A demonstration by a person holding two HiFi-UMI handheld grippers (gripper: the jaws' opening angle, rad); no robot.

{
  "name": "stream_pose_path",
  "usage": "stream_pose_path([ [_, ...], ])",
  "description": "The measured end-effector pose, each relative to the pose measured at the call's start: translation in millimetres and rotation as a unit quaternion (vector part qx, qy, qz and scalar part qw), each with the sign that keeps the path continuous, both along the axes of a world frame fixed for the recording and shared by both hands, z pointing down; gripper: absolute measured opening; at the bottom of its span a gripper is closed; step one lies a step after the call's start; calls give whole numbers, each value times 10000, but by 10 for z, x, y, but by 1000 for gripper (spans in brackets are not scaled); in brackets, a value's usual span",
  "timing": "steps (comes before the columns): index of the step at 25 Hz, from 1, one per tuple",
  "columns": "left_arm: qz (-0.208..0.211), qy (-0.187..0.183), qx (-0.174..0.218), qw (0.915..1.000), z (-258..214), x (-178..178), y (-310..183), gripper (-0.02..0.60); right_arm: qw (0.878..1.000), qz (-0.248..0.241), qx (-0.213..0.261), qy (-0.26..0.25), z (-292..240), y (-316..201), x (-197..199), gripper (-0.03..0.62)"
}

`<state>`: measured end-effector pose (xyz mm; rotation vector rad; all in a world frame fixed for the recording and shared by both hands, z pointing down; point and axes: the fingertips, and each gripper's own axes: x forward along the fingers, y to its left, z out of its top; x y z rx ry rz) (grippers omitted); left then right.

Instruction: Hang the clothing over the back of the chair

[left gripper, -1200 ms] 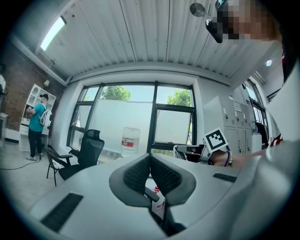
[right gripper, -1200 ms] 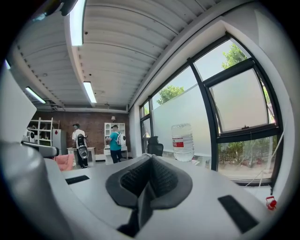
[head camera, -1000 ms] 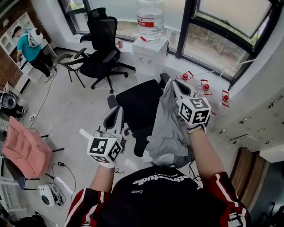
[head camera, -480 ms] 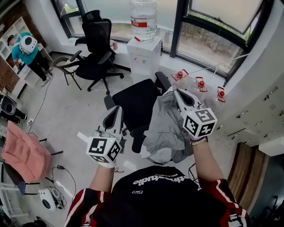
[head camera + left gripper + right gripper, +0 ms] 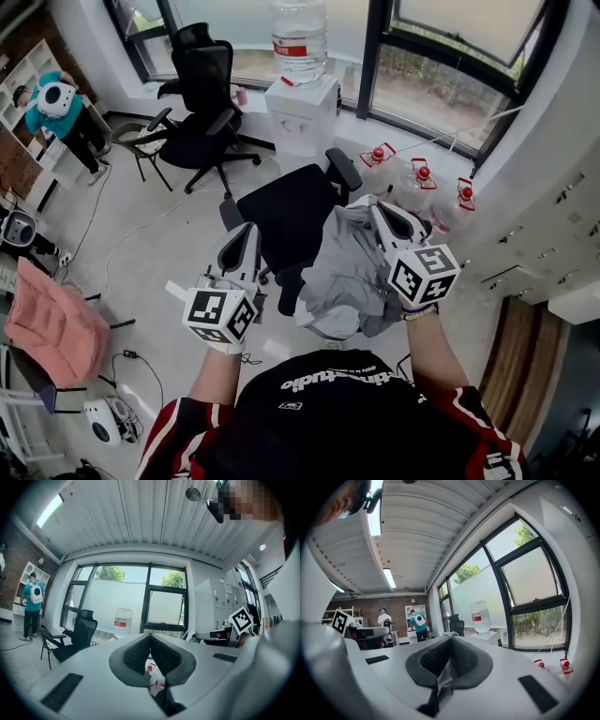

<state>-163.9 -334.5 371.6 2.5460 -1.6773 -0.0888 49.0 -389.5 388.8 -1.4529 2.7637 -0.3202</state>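
Note:
Seen from above in the head view, the near black office chair (image 5: 289, 214) has its seat in front of me and its back (image 5: 289, 289) nearest to me. Grey clothing (image 5: 339, 274) hangs in a bunch at the chair's right side, next to its back. My right gripper (image 5: 377, 210) is shut on the clothing's top edge. The right gripper view shows a fold of the grey cloth (image 5: 442, 676) pinched between the pads. Left of the chair my left gripper (image 5: 246, 242) points level, with its jaws shut and nothing between them (image 5: 150, 639).
A second black chair (image 5: 208, 103) stands by the window, next to a white water dispenser (image 5: 302, 105). Red-capped water jugs (image 5: 418, 184) lie at the right wall. A pink cushion (image 5: 52, 323) is at the far left, cables cross the floor, and a person in teal (image 5: 56, 105) stands far left.
My right gripper has drawn back toward me and rightward, carrying the grey clothing with it. The left gripper has hardly shifted.

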Motion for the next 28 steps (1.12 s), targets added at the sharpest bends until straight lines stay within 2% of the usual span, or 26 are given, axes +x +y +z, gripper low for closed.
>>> stream_pose_path([
  [5,10,-24,1,10000,-37,29,65,25,10000,15,-36,74,28,5,15,40],
  [16,-21,-49,19,10000,-62,34,126,23,10000,-6,21,76,24,48,9,199],
  [28,-18,-26,6,10000,-64,29,121,25,9971,657,-35,376,39,-64,280,212],
])
